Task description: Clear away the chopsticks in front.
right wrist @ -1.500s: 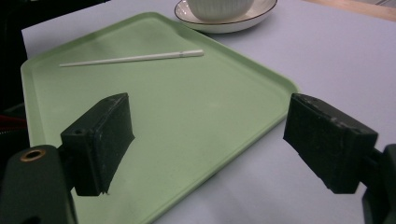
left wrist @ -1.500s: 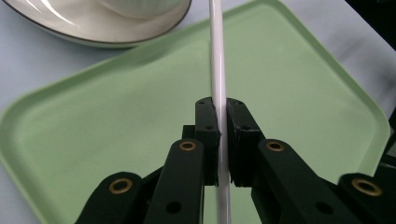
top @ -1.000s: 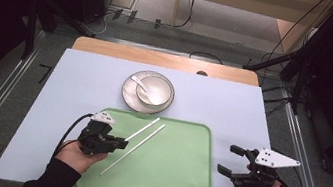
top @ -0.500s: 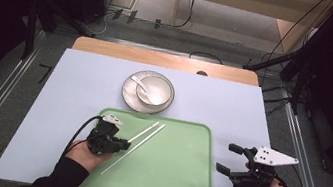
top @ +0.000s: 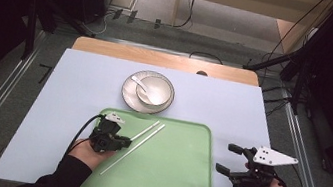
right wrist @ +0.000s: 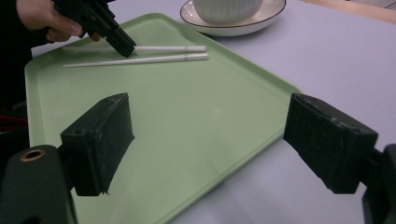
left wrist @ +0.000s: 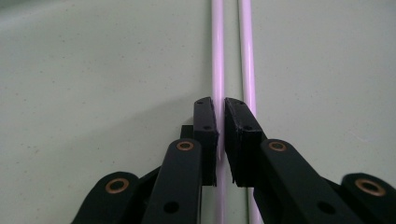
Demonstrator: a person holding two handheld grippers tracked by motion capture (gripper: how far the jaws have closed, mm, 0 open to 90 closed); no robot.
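My left gripper (left wrist: pixel 219 109) pinches one of two slim white plastic chopsticks (left wrist: pixel 217 56) lying on the pale green tray (top: pixel 176 176); my right gripper (top: pixel 230 159) hovers beside it, jaws wide, empty.

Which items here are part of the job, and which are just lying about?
In the job:
- left gripper, jaws closed on one chopstick
- second chopstick, alongside
- green tray, under both

Lying about:
- bowl with spoon, on saucer
- right gripper, open, off the tray's right edge
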